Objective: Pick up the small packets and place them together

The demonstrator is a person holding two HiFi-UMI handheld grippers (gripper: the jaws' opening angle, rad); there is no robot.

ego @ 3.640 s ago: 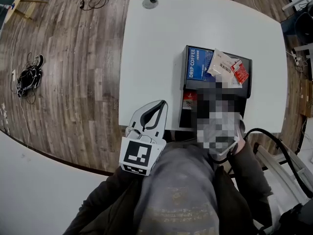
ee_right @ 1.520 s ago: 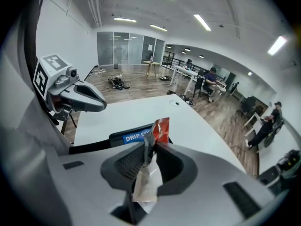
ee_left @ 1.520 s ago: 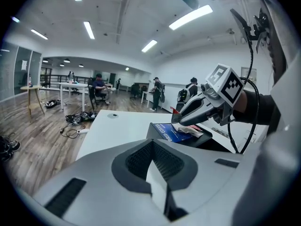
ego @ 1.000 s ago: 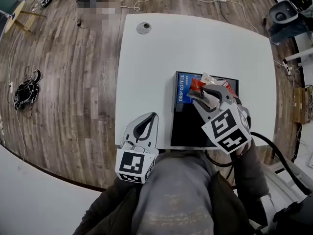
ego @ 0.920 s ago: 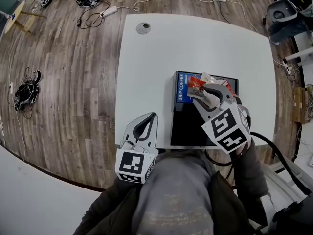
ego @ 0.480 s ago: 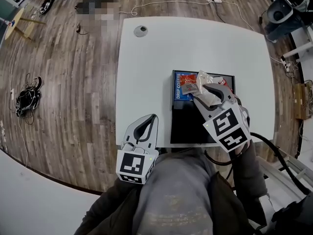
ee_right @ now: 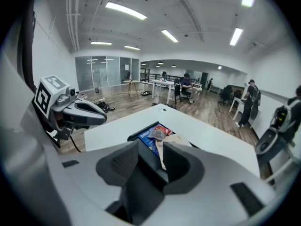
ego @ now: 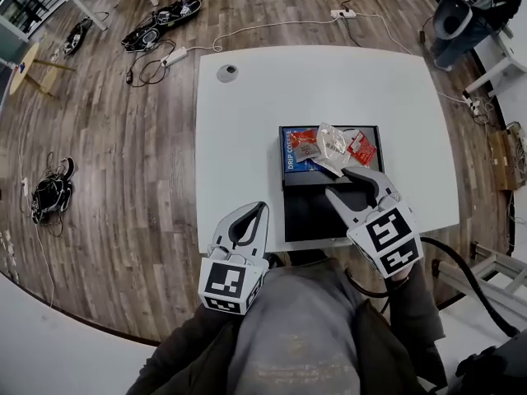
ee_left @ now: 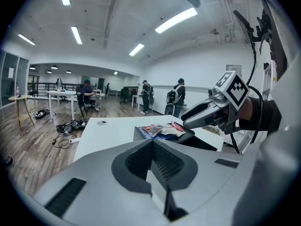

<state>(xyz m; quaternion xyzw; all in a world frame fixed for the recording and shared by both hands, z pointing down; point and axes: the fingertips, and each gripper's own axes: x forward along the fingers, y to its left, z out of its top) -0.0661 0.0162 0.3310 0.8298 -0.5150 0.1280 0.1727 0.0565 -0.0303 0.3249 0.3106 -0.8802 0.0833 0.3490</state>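
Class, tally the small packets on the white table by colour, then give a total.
Red packets: 2
White packets: 1
Total: 3

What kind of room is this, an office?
Probably an open office or lab: a white table, wood floor strewn with cables, and people at desks under strip lights.

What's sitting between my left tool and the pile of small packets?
Nothing loose: in the head view, bare white table runs from the left tool to the black box, whose top carries the small packets.
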